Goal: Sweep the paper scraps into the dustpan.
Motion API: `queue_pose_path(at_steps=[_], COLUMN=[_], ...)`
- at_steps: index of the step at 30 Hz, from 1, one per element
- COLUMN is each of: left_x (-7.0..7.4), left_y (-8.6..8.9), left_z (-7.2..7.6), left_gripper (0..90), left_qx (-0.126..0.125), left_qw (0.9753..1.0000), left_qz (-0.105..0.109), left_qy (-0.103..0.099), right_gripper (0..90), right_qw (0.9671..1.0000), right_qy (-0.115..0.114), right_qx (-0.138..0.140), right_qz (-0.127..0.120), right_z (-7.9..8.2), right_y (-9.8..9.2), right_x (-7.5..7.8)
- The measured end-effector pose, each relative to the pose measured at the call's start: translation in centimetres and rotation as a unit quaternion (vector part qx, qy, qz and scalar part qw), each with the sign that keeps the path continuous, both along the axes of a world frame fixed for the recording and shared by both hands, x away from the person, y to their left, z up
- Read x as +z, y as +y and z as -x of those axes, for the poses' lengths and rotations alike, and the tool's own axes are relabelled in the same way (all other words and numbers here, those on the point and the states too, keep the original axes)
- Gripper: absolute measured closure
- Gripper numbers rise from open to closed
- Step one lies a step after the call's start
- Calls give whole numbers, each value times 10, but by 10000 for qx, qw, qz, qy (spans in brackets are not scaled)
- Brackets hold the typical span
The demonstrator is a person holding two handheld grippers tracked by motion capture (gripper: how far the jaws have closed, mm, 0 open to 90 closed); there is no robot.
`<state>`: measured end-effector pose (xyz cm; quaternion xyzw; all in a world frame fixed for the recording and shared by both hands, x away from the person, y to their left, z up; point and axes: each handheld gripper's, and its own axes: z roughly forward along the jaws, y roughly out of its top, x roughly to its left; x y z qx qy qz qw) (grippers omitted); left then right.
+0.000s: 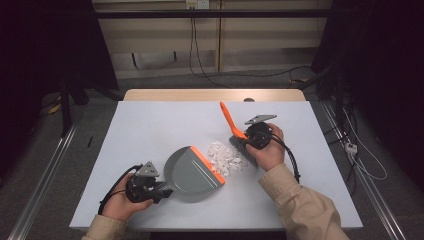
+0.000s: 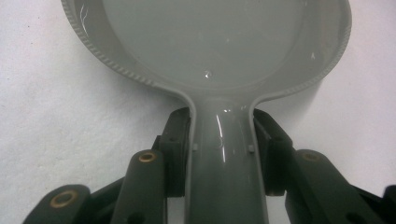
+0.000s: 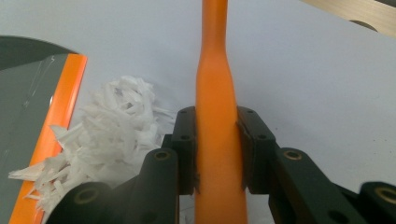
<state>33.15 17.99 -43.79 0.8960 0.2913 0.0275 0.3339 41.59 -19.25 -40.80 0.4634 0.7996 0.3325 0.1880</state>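
- The dustpan [image 1: 192, 172] lies on the table [image 1: 150, 125], toward the near edge and a little left of the middle, its handle pointing to the near left corner.
- The left gripper [image 1: 159, 191] sits at the near left, jaws on either side of that handle.
- The paper shreds [image 1: 225, 157] lie in a heap on the table just right of the dustpan's lip, touching it.
- The brush [image 1: 230, 120] stands behind and right of the heap, its handle slanting toward the far edge.
- The right gripper [image 1: 248, 137] is right of the heap, clamped on the brush handle.
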Motion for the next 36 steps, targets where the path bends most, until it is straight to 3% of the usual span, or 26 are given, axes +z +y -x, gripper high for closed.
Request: queue_pose_path(at_steps=[9, 27, 36], left_x=[2, 7, 7], left_y=[0, -15, -20], left_z=[0, -1, -5], left_gripper=[623, 626, 625], left_qx=[17, -348, -318], left_qw=[10000, 9994, 9995], left_qz=[19, -63, -62], left_qy=[47, 31, 61], right_gripper=[717, 717, 716], right_qw=[9999, 9995, 9992], right_qy=[-143, -306, -363], right_qx=[-21, 39, 158], right_qz=[-78, -16, -14], right_z=[4, 11, 15], right_y=[4, 19, 29], right_x=[-3, -5, -5])
